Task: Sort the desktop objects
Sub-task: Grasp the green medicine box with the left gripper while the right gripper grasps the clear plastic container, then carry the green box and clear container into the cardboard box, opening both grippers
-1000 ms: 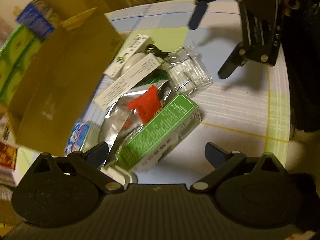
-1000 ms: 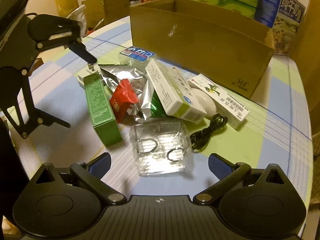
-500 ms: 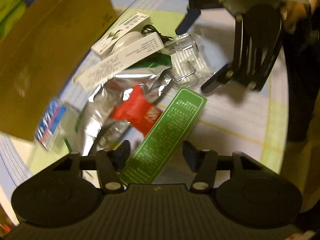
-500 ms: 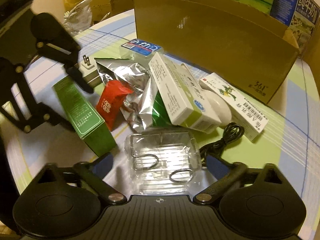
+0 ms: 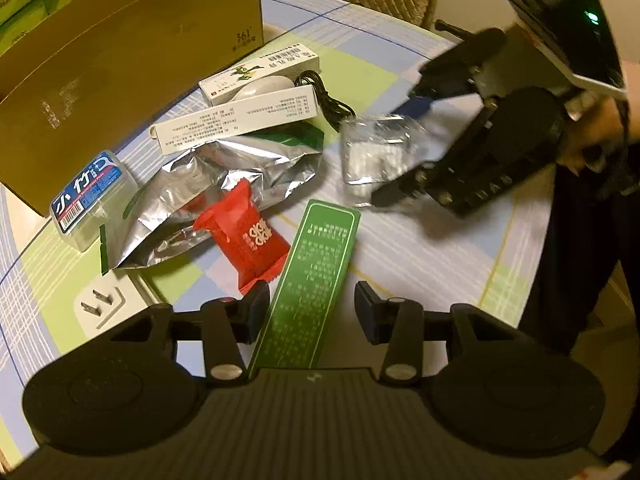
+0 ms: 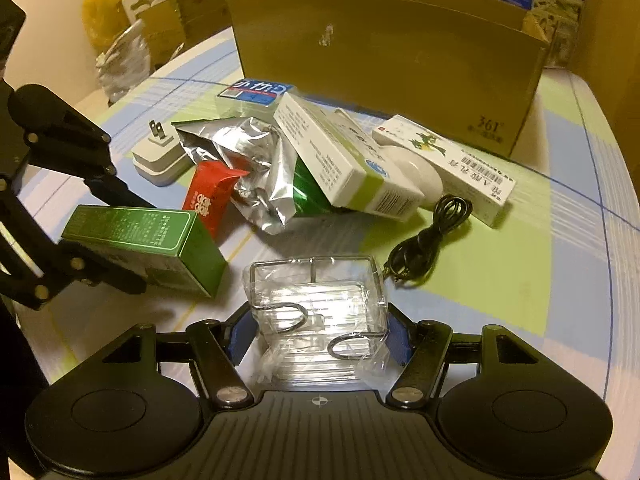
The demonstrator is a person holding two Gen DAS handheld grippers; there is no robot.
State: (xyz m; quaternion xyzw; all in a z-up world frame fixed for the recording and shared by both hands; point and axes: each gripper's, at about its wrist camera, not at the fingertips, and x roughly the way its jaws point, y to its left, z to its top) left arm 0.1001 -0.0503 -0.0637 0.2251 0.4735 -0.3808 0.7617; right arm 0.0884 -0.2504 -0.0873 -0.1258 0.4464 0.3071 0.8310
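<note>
My left gripper (image 5: 312, 312) is shut on the long green box (image 5: 312, 280), which also shows in the right wrist view (image 6: 140, 246) held between the black fingers. My right gripper (image 6: 320, 334) is shut on the clear plastic box with metal hooks (image 6: 316, 312); the left wrist view shows it (image 5: 376, 156) blurred. Between them lies a pile: a red sachet (image 5: 246, 236), a crumpled silver foil pouch (image 5: 224, 176), a white medicine box (image 5: 236, 124), a second white box (image 5: 260, 72), a black cable (image 6: 432, 236).
A large open cardboard box (image 6: 400, 60) stands behind the pile. A white plug adapter (image 6: 160, 156) and a blue-labelled plastic case (image 5: 88, 196) lie at the pile's edge. The round table's edge (image 5: 532, 272) runs close on the right. Cartons are stacked beyond the table.
Both grippers went from open to closed: the left around the green box, the right around the clear plastic box. The green box has turned to point along the left fingers.
</note>
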